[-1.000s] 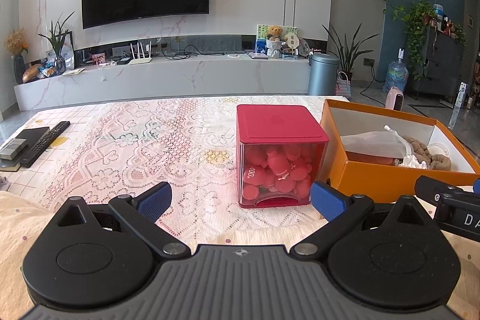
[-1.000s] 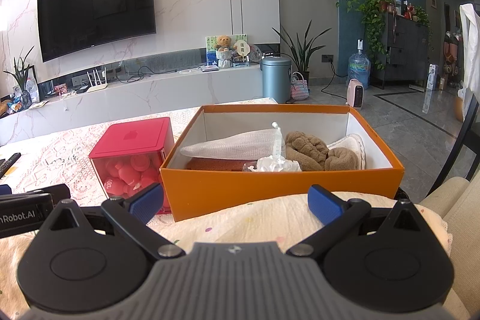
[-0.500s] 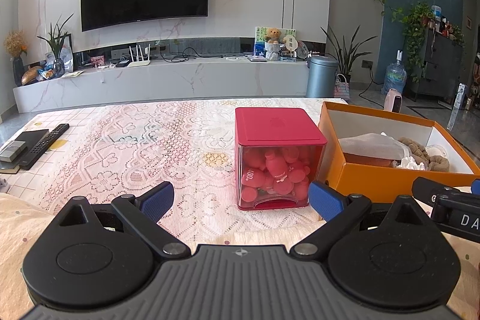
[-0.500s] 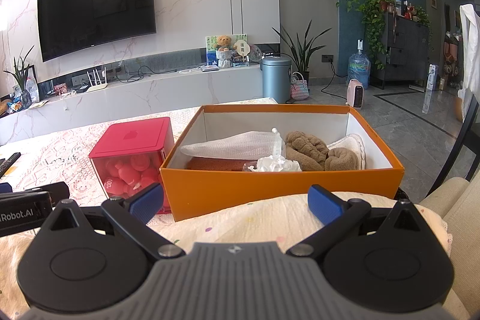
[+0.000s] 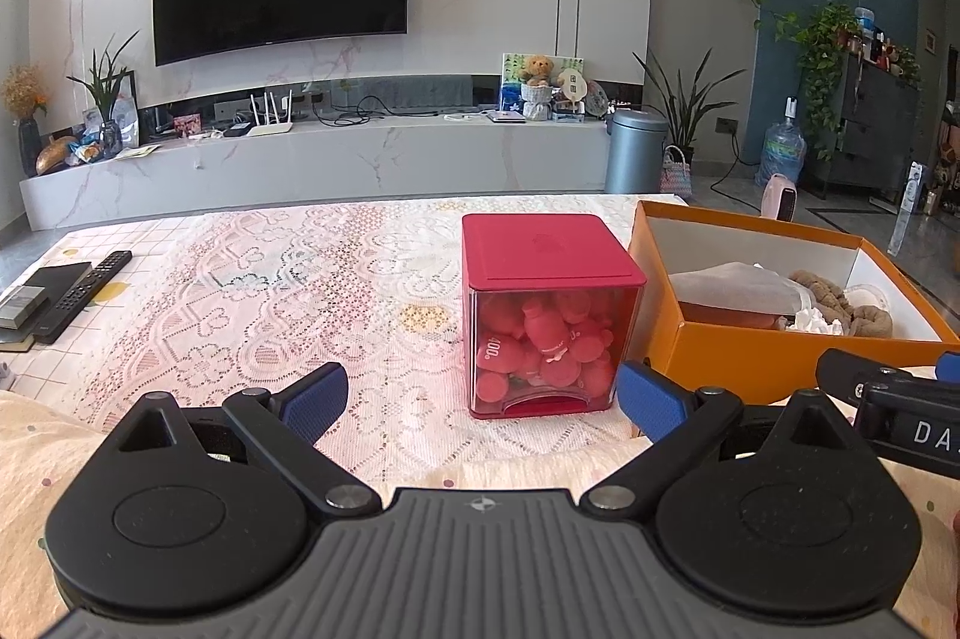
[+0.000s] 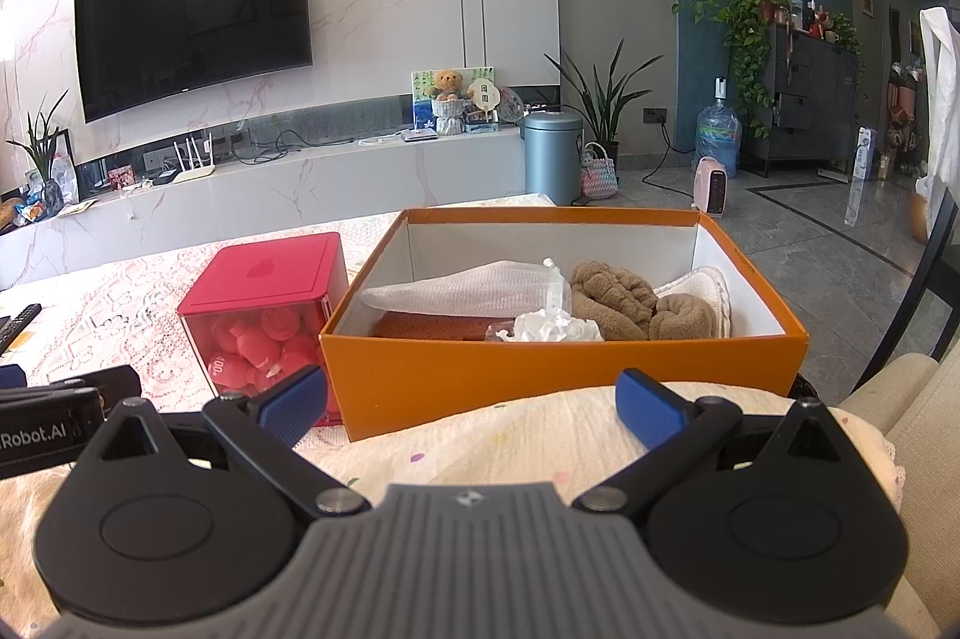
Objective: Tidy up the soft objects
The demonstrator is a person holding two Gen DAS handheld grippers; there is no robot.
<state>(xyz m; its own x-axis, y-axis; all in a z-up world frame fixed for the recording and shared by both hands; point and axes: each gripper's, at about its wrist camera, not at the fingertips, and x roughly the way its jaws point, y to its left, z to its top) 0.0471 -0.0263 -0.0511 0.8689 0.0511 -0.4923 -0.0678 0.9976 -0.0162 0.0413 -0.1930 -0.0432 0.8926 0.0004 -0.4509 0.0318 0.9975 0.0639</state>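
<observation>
An orange cardboard box (image 6: 558, 369) (image 5: 774, 363) stands open on the lace-covered table. Inside lie a brown plush cloth (image 6: 624, 300), a white mesh bag (image 6: 462, 288), a crumpled white tissue (image 6: 555, 327), a rust-coloured sponge (image 6: 426, 326) and a white towel (image 6: 702, 282). Left of it sits a red cube container (image 5: 543, 303) (image 6: 264, 303) full of red soft toys. My left gripper (image 5: 480, 396) hangs open just before the cube, empty. Near the orange box's front wall my right gripper (image 6: 471, 405) is open too, holding nothing.
A remote control (image 5: 84, 294) and a dark book lie at the table's left edge. A cream quilted cloth (image 6: 540, 441) covers the near part of the table. Beyond are a TV wall, a marble console and a grey bin (image 5: 636, 150).
The left wrist view has shifted slightly, with the red cube and orange box sitting a little lower in frame. The right gripper has not moved. Both stay open.
</observation>
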